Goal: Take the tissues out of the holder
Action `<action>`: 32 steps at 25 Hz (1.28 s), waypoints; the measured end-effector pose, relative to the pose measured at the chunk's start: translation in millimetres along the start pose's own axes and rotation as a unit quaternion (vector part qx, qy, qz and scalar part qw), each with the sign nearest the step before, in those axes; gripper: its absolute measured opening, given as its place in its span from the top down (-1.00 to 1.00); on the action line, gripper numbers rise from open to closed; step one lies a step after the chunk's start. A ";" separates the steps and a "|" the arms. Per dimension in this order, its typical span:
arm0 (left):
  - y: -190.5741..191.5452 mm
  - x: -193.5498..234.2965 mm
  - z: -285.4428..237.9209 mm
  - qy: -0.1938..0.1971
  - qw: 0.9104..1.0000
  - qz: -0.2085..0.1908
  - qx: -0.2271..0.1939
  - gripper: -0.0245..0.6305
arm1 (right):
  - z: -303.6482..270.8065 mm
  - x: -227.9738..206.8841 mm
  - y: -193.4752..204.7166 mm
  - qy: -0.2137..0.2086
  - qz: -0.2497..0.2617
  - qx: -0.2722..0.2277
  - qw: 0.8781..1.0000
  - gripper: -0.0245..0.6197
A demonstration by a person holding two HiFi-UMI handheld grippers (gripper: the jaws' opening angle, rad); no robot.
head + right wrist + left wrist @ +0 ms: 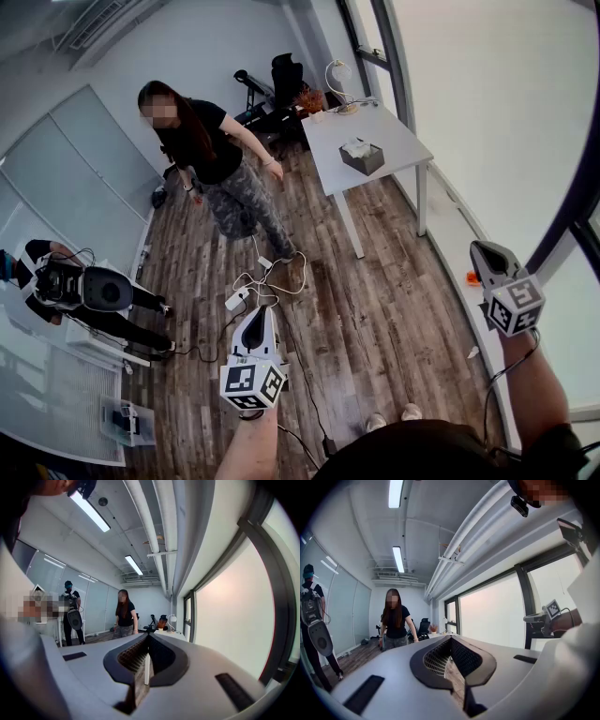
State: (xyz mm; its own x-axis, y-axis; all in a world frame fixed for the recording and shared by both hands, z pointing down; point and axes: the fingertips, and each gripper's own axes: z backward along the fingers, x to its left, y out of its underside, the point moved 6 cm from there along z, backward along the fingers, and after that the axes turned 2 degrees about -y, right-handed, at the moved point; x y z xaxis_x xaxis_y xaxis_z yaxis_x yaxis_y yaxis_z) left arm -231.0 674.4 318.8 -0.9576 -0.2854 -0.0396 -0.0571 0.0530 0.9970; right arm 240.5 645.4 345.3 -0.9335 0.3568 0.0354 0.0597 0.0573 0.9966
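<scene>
In the head view a dark tissue holder (pixel 362 160) with white tissues (pixel 355 147) sticking out of its top stands on a white table (pixel 394 141) far across the room. Both grippers are held up in the air, well short of the table. My left gripper (pixel 255 321) is at lower centre and my right gripper (pixel 487 255) is at the right by the window. In the left gripper view the left gripper (pixel 451 639) has its jaws together with nothing between them. In the right gripper view the right gripper (pixel 148 635) is likewise shut and empty.
A person in a black shirt (pixel 211 141) stands between me and the table. Another person with a camera rig (pixel 66 286) is at the left. Cables and a power strip (pixel 246 284) lie on the wooden floor. A desk lamp (pixel 337 75) and an office chair (pixel 286 75) are behind the table.
</scene>
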 end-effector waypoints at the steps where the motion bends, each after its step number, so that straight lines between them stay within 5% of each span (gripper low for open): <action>1: 6.4 -0.7 0.9 -0.001 1.000 0.001 0.006 0.91 | -0.5 0.1 0.6 0.001 0.002 0.000 1.000 0.91; 19: 0.9 -41.5 -17.6 -0.030 0.999 -0.025 0.020 0.91 | 2.7 -49.0 33.4 -0.010 -0.042 -0.005 0.999 0.91; 32: 16.9 -13.5 -96.8 -0.031 0.999 -0.021 0.021 0.91 | -62.6 -73.2 43.1 -0.004 -0.022 0.020 1.000 0.91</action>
State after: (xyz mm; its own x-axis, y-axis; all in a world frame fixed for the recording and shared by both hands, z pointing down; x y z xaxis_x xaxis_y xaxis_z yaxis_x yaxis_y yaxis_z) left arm -191.7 586.5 342.6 -0.9696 -0.2290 -0.0858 -0.1073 0.0831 0.9907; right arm 289.2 563.3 390.3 -0.9330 0.3598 -0.0086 0.0336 0.1107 0.9933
